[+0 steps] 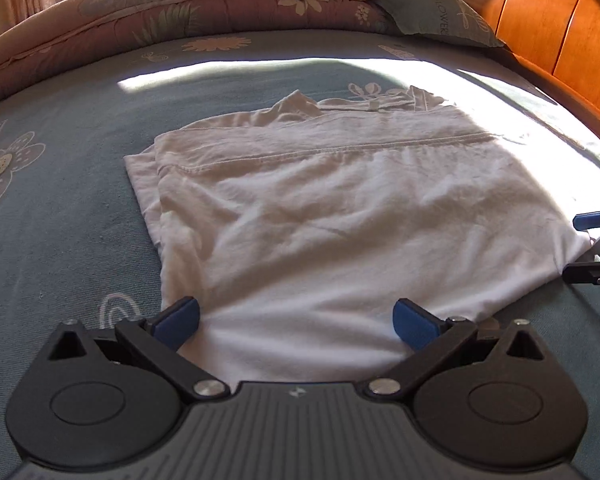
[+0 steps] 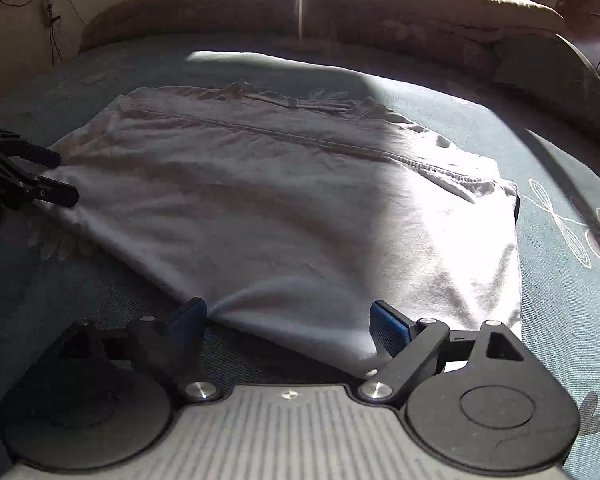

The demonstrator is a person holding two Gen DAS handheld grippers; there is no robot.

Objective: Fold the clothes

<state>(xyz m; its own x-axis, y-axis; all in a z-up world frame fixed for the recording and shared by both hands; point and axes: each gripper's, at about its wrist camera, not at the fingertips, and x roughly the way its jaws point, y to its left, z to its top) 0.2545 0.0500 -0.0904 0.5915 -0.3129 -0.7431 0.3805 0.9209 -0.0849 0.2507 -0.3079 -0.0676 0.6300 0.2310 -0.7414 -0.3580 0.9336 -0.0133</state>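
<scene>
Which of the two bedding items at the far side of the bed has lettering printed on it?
The green pillow against the wooden headboard; its cover carries printed text. The folded floral quilt beside it shows only flower and leaf patterns.

A blue-green bedsheet [image 1: 60,216] printed with pale flowers covers the bed. At 12 o'clock in the left wrist view lies a folded floral quilt [image 1: 188,12], with a green pillow [image 1: 440,16] just beside it at 1 o'clock. An orange wooden headboard [image 1: 548,28] stands at 2 o'clock. In the right wrist view, what seem to be thin cables [image 2: 50,12] hang on the wall at 10 o'clock.
</scene>
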